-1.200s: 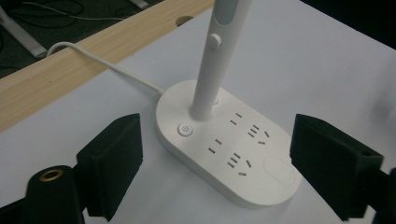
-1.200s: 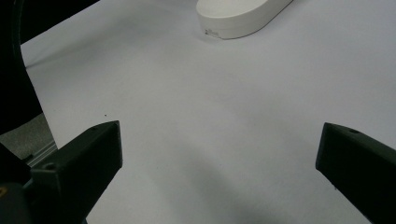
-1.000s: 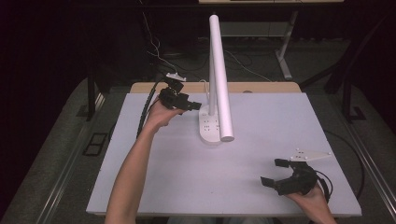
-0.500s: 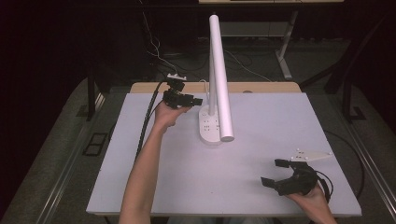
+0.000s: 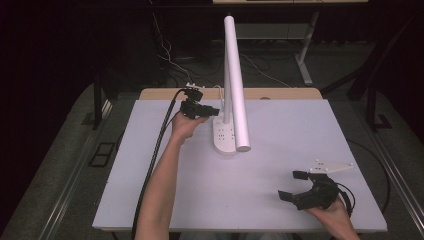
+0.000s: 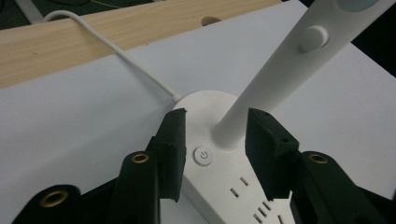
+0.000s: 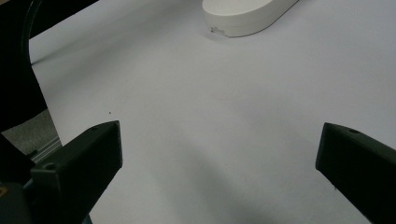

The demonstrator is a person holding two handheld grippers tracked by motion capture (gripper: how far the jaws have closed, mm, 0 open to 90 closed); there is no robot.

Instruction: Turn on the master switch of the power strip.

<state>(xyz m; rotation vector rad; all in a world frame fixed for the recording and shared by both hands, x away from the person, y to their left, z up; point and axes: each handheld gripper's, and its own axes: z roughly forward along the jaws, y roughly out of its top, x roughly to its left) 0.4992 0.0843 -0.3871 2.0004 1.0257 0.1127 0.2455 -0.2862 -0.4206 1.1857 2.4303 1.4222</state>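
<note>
White table [image 5: 150,165], dark cable-strewn floor [image 5: 190,55]

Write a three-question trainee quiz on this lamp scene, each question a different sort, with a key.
1. True or false: the left gripper is shut on the lamp's stem.
2. What lies on the lamp base between the left gripper's jaws? A) power button B) a screw C) a coin
3. Fill in: the right gripper has its jaws wide ____.

Key: 1 false, the jaws stand apart; 2 A, the power button; 3 open.
</note>
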